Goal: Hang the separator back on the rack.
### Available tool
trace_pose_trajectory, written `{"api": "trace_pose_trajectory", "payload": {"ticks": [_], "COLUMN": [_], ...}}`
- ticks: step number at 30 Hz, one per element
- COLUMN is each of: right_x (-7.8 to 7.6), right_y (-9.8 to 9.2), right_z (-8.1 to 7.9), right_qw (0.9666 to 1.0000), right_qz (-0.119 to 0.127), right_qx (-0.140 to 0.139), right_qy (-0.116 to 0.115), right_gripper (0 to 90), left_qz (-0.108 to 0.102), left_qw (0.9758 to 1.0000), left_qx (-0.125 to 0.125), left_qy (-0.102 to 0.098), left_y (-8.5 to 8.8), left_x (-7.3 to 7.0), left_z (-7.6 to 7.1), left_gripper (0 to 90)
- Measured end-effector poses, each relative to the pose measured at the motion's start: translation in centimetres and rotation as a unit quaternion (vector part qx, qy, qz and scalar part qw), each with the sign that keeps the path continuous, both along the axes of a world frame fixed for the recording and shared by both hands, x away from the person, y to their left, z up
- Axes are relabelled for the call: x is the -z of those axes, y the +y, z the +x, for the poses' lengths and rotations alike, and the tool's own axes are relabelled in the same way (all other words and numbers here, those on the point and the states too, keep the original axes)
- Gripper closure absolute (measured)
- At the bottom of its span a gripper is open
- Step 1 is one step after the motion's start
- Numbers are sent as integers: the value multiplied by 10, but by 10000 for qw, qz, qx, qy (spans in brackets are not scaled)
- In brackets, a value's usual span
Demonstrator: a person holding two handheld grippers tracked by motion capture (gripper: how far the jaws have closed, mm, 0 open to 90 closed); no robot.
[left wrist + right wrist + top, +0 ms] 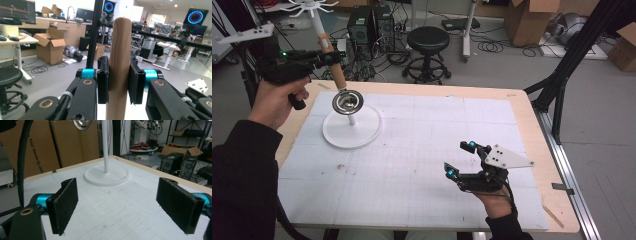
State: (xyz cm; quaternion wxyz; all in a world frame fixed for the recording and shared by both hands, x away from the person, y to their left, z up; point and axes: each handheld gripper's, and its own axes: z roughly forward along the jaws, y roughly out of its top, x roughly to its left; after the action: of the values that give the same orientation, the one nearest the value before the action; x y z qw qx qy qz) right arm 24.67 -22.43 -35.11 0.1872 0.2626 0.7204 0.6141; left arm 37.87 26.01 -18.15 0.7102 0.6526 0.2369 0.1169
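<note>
Grey floor [492, 70] with a black stool [428, 41], computer towers [371, 22], cables, cardboard boxes [526, 20]; bright lab beyond.

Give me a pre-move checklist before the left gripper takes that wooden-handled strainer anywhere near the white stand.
1. Left gripper shut on the wooden handle: ok.
2. Handle centred between the pads: ok.
3. Strainer bowl hangs clear of the table: ok.
4. Bowl clear of the stand's pole: cannot tell, they overlap in the high view.
5. Right gripper open, away from the stand's base: ok.
</note>
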Motion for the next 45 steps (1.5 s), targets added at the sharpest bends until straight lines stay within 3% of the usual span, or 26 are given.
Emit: {"api": "trace_pose_trajectory", "payload": {"ticks": [6,15,21,31,35,37,39,45], "right_x": [1,3,4,5,5,4,3,3], "right_y": [-7,-14,-15,-17,-17,-18,-20,-28], "right_z": [3,4,4,2,1,1,-1,-3], "right_qw": [9999,9998,9997,9996,9996,9996,9995,9991], "right_qz": [42,126,196,246,253,248,245,223], "right_qx": [106,172,142,105,117,151,197,348], "right_qy": [21,62,65,62,81,75,31,15], "right_gripper": [167,167,167,167,167,167,166,167], "left_qz": [-12,-21,-40,106,133,223,381,582], "left_qw": [9999,9999,9997,9987,9985,9980,9958,9902], "left_qx": [-110,-128,-218,-408,-467,-511,-766,-1269], "left_qy": [-6,56,134,292,233,299,322,105], "left_y": [10,15,22,26,24,24,25,31], "left_x": [-12,-17,-17,-13,-11,-7,0,36], "left_z": [13,27,33,45,39,35,27,-9], "left_gripper": [731,731,731,730,718,616,467,321]}}
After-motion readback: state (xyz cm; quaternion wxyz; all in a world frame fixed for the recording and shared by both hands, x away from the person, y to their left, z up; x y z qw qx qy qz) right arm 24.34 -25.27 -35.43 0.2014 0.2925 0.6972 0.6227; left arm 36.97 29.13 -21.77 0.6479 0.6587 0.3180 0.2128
